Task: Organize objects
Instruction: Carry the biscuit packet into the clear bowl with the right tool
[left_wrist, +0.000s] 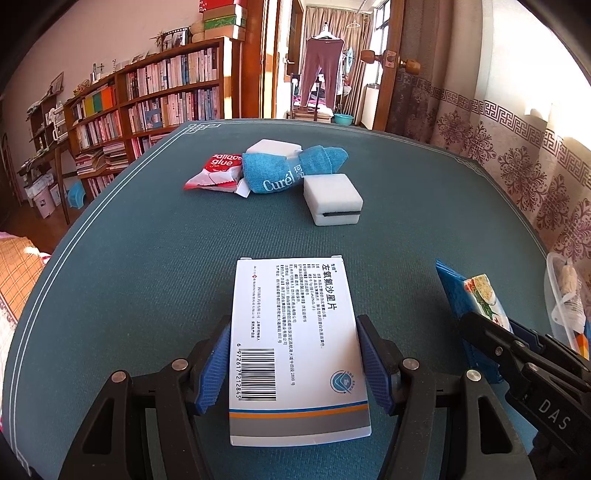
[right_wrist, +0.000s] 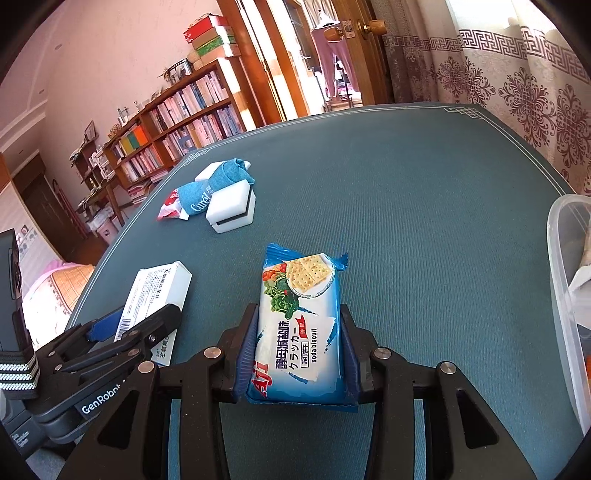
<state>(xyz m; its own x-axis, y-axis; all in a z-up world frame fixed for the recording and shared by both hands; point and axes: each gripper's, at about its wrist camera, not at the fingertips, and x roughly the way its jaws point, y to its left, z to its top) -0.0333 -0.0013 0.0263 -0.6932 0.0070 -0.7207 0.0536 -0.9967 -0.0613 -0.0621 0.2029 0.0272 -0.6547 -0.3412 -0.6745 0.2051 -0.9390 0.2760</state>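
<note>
A white medicine box (left_wrist: 295, 302) with black print and a barcode sits between the blue pads of my left gripper (left_wrist: 294, 332), which is shut on its long sides. My right gripper (right_wrist: 299, 314) is shut on a blue soda biscuit packet (right_wrist: 299, 288), pads pressing both its sides. In the right wrist view the left gripper (right_wrist: 136, 319) and its box (right_wrist: 159, 284) are at the lower left. In the left wrist view the right gripper (left_wrist: 495, 326) and the packet (left_wrist: 480, 295) are at the right.
On the green table mat (right_wrist: 424, 184) farther off lie a rolled blue towel (left_wrist: 291, 170), two white foam blocks (left_wrist: 332, 199), and a red glue packet (left_wrist: 214, 173). A clear plastic container (right_wrist: 565, 258) stands at the right edge. A bookshelf and a curtain stand beyond the table.
</note>
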